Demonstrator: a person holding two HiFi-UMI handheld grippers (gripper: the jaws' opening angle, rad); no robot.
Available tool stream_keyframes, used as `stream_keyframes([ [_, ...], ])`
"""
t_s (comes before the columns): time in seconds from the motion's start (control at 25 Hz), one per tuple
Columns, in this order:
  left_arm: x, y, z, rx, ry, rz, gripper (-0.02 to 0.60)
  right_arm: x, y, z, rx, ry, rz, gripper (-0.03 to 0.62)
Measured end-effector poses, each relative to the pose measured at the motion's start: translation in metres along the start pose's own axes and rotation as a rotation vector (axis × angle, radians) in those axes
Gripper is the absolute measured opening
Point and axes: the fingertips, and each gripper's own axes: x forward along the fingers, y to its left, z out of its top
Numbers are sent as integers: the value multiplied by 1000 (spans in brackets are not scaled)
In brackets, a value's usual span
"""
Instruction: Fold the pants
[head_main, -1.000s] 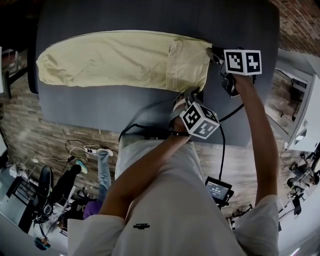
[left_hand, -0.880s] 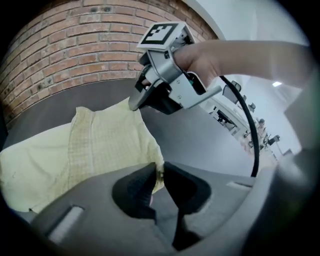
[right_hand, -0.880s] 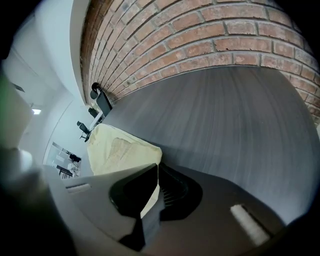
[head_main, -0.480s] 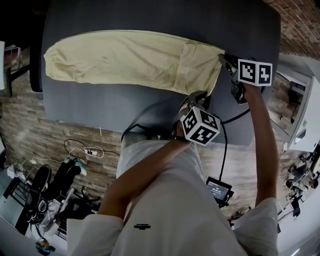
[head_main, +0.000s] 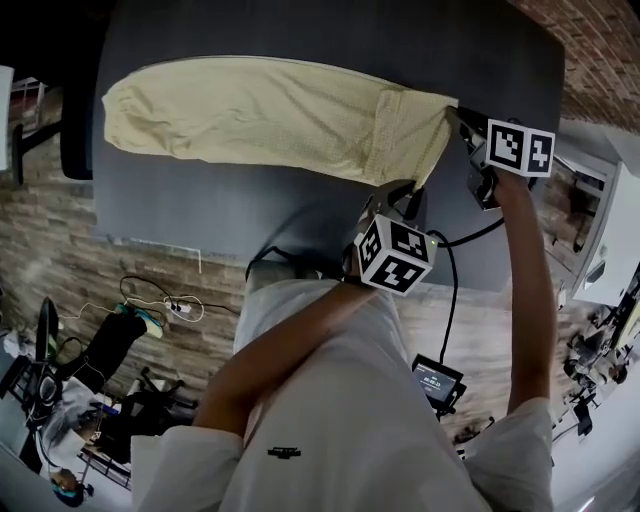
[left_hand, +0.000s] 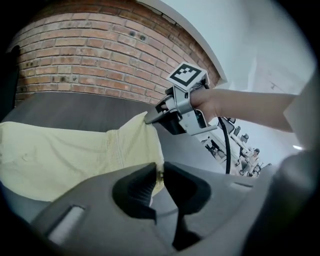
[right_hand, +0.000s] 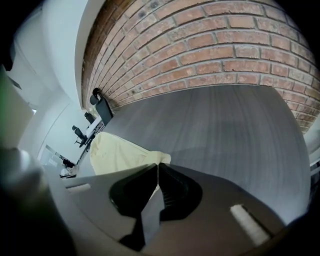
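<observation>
Dark grey table (head_main: 250, 205) is lying under both claws, extending well to the left of the left claw (head_main: 400, 192) and on past the right claw (head_main: 457, 113). Red brick wall (left_hand: 90, 55) is standing behind the table, beyond both claws. White power strip (head_main: 181, 306) with tangled leads is lying on the floor, well below and left of the left claw in the head view. Small screened device (head_main: 437, 380) (display lit, unreadable) is sitting below the right claw. Black office chair (right_hand: 102, 107) is standing far left of the right claw, past the table's end.
</observation>
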Motion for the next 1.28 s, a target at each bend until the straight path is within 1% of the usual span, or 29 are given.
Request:
stream_keyframes([
  [0.32, -35, 36, 11, -58, -56, 43, 52, 13, 46, 24, -38, -10, 19, 15],
  [0.56, -66, 84, 8, -118, -89, 109, 52, 42, 90, 40, -76, 3, 52, 15],
  [0.72, -82, 112, 1, -147, -92, 144, 54, 63, 118, 46, -97, 16, 73, 15],
  [0.84, -90, 130, -6, -151, -74, 169, 54, 78, 132, 47, -107, 33, 79, 15],
  [1.0, -99, 153, -19, -137, -44, 204, 54, 101, 150, 44, -113, 60, 74, 17],
  [1.12, -104, 169, -31, -132, -7, 228, 54, 119, 165, 40, -114, 80, 84, 18],
  [1.2, -106, 181, -42, -134, 24, 263, 55, 128, 174, 38, -109, 88, 95, 40],
  [1.24, -108, 188, -48, -134, 40, 287, 63, 132, 178, 37, -102, 88, 100, 60],
  [1.28, -110, 195, -53, -131, 53, 308, 77, 134, 181, 38, -96, 85, 101, 66],
])
